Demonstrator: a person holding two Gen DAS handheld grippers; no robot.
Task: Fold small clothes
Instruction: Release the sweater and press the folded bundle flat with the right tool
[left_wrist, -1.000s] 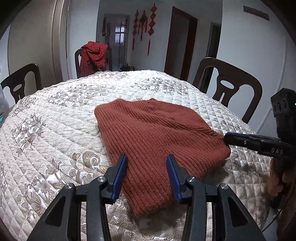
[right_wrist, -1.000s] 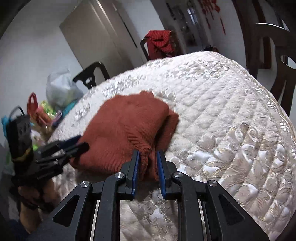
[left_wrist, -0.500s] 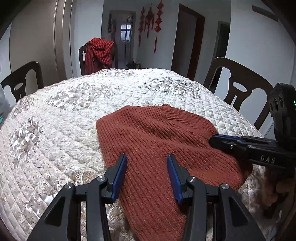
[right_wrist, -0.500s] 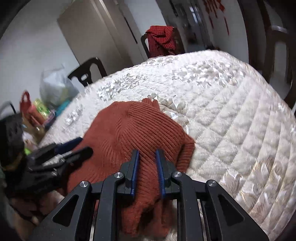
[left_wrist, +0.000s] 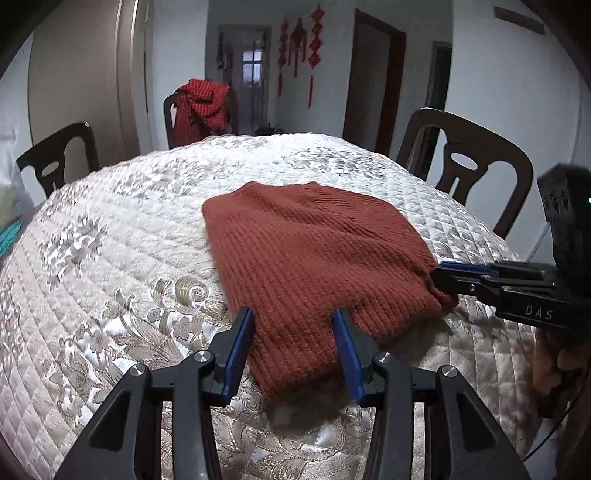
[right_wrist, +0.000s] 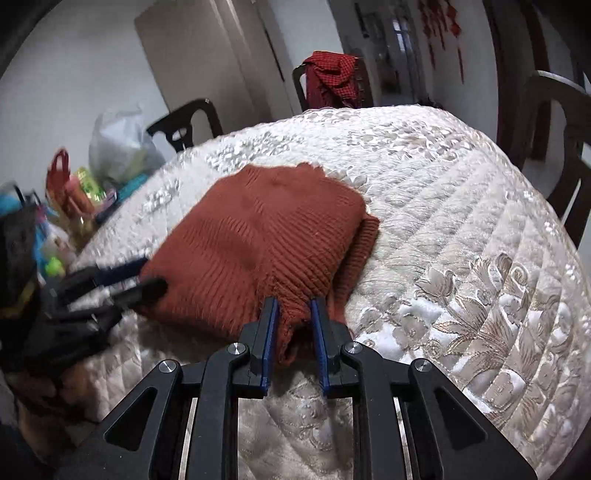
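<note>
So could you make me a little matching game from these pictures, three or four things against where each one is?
Things:
1. rust knitted garment
2. red checked cloth
3. white plastic bag
4. right gripper

Places:
A. draped over a far chair
B. clamped on the garment's near corner
C. lying on the quilted table cover
D. beside the table

Pairs: 1-C, 2-A, 3-D, 4-B

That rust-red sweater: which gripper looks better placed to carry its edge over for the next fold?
Probably the right gripper: it pinches the sweater corner. The left gripper's jaws merely straddle cloth.
</note>
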